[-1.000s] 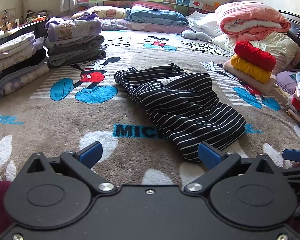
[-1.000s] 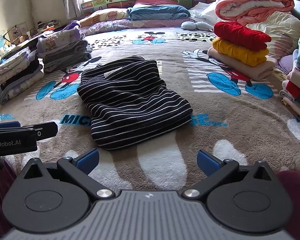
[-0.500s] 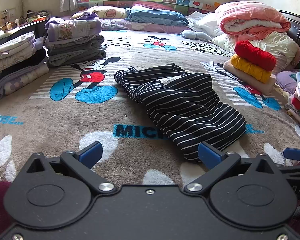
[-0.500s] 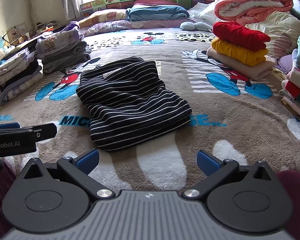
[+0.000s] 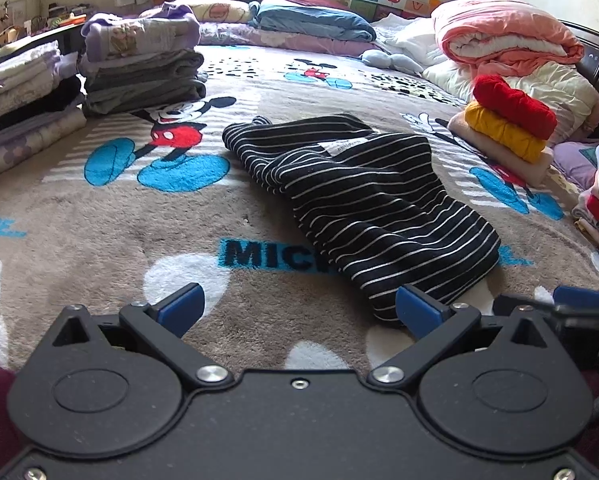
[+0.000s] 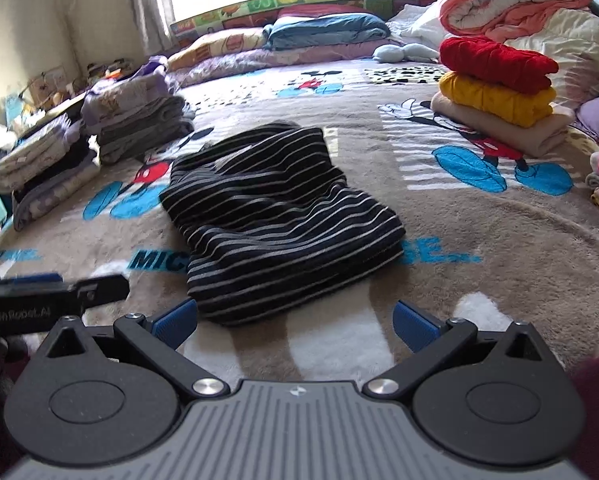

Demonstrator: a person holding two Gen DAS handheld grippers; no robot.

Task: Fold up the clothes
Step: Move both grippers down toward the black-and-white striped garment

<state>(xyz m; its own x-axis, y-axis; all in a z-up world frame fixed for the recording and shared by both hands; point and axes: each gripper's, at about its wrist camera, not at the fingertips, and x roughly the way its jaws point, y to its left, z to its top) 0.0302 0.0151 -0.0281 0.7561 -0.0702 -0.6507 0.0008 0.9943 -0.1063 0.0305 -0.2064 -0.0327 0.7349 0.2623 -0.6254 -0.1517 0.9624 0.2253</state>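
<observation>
Striped knit garment (image 5: 363, 204), softly folded

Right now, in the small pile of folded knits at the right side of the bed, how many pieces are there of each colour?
Red folded knit: 1
Yellow folded knit: 1
Beige folded knit: 1
Total: 3

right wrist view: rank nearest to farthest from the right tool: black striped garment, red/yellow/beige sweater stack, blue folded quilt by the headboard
1. Black white-striped folded garment: nearest, on the brown cartoon-print blanket just ahead of the open right tool, slightly left of centre.
2. Stack of red, yellow and beige folded sweaters: farther back, to the right.
3. Blue folded quilt: farthest, at the head of the bed below the window.
</observation>
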